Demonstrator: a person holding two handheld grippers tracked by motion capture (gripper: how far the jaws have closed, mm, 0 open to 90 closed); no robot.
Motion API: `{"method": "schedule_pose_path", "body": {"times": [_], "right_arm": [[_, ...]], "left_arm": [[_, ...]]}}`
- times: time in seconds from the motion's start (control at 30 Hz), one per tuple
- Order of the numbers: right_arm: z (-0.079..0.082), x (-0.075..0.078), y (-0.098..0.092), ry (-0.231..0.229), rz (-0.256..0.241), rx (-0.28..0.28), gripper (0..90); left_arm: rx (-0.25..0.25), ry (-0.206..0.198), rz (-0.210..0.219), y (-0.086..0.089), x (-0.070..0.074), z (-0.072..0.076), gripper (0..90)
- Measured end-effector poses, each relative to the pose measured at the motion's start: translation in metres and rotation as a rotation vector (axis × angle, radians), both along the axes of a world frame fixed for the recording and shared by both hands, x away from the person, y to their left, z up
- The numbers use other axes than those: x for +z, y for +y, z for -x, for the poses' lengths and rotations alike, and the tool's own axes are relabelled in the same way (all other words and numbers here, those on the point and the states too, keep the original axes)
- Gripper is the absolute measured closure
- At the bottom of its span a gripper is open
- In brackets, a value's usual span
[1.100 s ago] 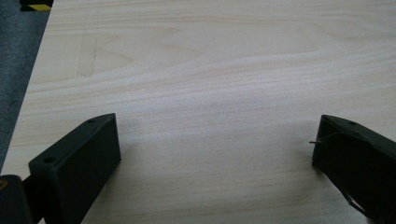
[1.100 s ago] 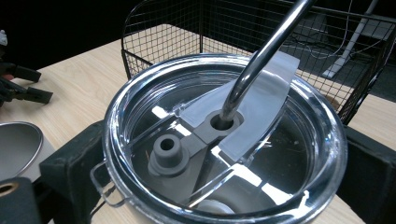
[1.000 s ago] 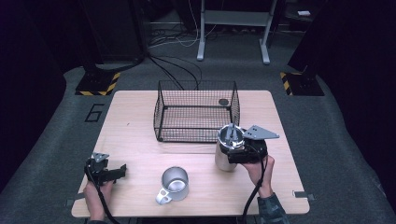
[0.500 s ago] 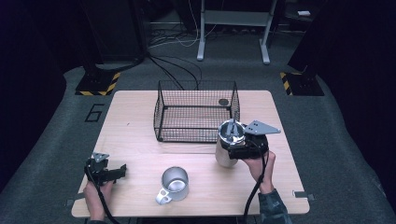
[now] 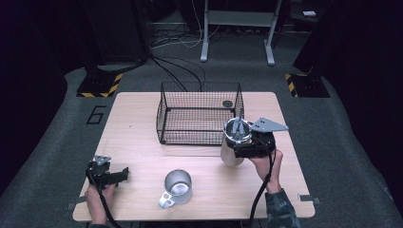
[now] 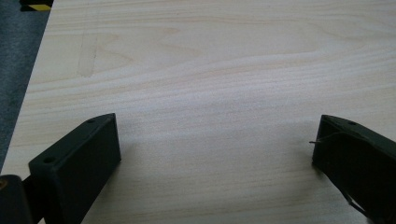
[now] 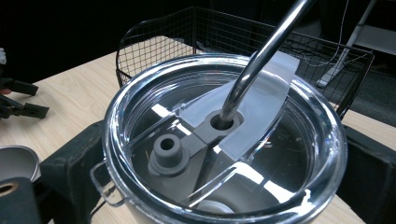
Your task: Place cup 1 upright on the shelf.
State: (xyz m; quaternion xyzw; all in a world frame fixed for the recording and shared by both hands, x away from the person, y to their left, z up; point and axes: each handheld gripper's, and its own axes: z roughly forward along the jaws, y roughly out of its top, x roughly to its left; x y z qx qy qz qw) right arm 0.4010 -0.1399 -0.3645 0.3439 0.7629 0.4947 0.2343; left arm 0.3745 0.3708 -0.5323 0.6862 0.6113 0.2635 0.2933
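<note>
A steel tumbler (image 5: 231,153) with a clear lid (image 7: 219,135) and a metal straw (image 7: 261,56) is at the right of the table, just in front of the wire basket (image 5: 199,129). My right gripper (image 5: 234,148) is shut on it, one black jaw on each side of the rim. A steel mug (image 5: 178,186) with a handle stands near the front middle of the table. At the front left, my left gripper (image 5: 124,172) is open, and in the left gripper view its jaws (image 6: 215,154) stand wide apart over bare wood.
The black wire basket holds a small dark round object (image 5: 227,103) in its back right corner. The wooden table (image 5: 133,142) has its edges close to both hands. Cables and a metal stand (image 5: 237,28) are on the floor behind.
The right gripper has carried the tumbler a little away from the person, toward the basket. The left gripper and the mug have stayed put.
</note>
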Motion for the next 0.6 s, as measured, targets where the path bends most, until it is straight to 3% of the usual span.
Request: {"method": "schedule_pose_path", "body": {"times": [0.6], "right_arm": [[-0.008,0.016,-0.001,-0.012,0.000,0.007,3.5]], "left_arm": [[0.002,-0.004,-0.001,0.000,0.000,0.000,0.8]]}}
